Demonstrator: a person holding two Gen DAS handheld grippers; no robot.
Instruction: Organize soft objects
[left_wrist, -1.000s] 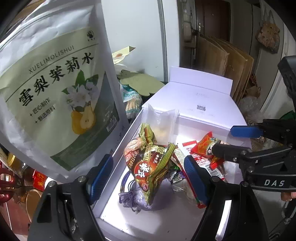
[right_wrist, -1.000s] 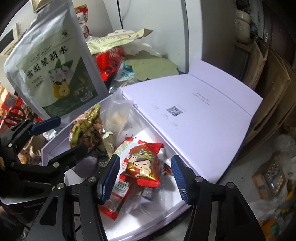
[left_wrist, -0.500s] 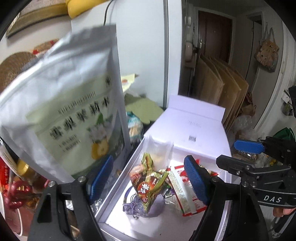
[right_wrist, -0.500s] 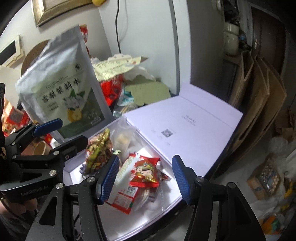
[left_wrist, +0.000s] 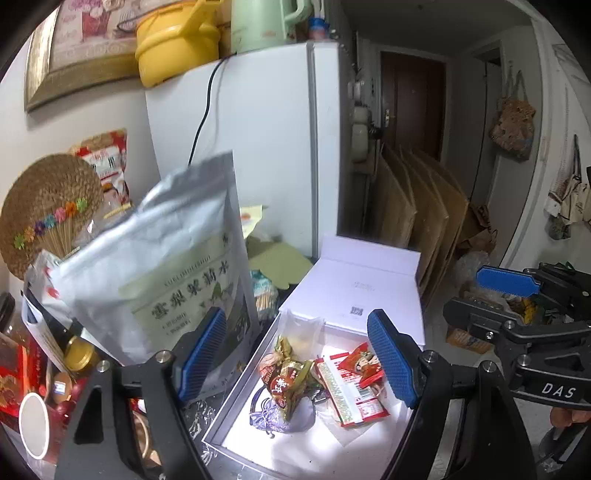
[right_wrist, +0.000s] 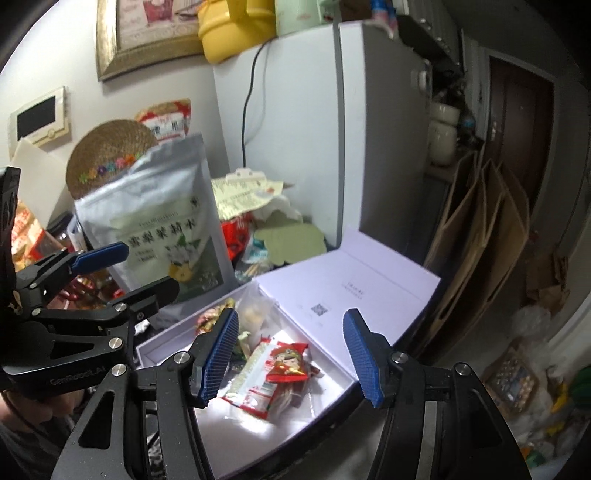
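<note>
The left gripper (left_wrist: 297, 354) is hanging above the white box (left_wrist: 236, 397) with its blue-padded jaws spread wide and nothing between them; the right gripper (right_wrist: 290, 358) is hovering over the same box, jaws equally wide apart and gripping nothing. Each gripper is showing at the edge of the other's view, the right one at the right side of the left wrist picture and the left one at the left side of the right wrist picture.

Below them the box is lying open, its lid (right_wrist: 354, 284) folded back flat on the far side. Inside, soft packets are lying loosely piled: a green-and-brown snack bag (left_wrist: 286, 380) resting on a lilac drawstring pouch (left_wrist: 284, 417), a long red-and-white packet (left_wrist: 351, 393) beside them, a small red cartoon-faced packet (right_wrist: 288, 360) lying on top of that one, and a clear plastic bag (left_wrist: 301, 328) leaning against the far wall of the box.

Just beside the box, on the left gripper's side, a big silver pear-drink pouch (left_wrist: 166, 269) is standing upright. Behind it a woven straw fan (left_wrist: 48, 206) is leaning at the wall, and further back a white fridge (left_wrist: 258, 147) is carrying a yellow pot (left_wrist: 173, 40). Flattened cardboard (left_wrist: 417, 214) is leaning beyond the lid
</note>
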